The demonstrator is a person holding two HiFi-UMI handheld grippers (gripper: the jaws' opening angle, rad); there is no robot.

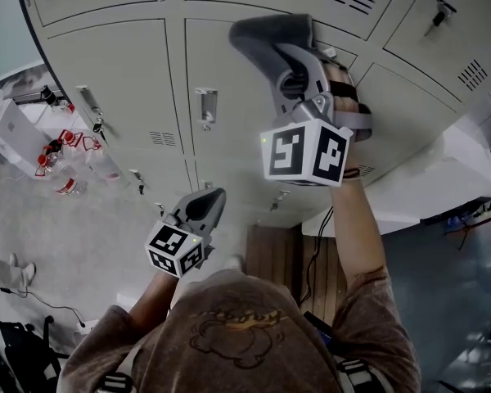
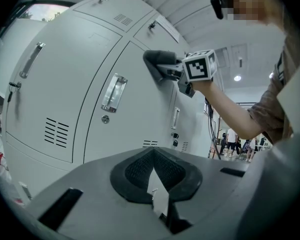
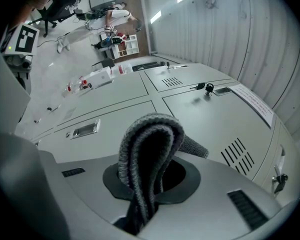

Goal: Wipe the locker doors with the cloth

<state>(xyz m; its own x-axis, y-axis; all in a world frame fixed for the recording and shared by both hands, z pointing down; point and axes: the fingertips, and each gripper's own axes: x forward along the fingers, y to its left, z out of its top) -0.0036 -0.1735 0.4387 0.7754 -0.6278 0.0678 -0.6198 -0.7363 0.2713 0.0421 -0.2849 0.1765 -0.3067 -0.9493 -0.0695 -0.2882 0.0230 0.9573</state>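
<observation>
The right gripper [image 1: 285, 49] is raised to the lockers, its jaws clamped on a folded grey cloth [image 3: 149, 139]. The cloth's bend sticks out past the tips and seems to press on a locker door [image 1: 233, 129], up and to the right of its handle [image 1: 206, 105]. The left gripper [image 1: 203, 207] hangs lower, away from the doors, jaws nearly together with nothing between them.

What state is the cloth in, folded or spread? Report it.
Folded: the cloth loops doubled over, layers stacked, clamped in the jaws of the right gripper.
</observation>
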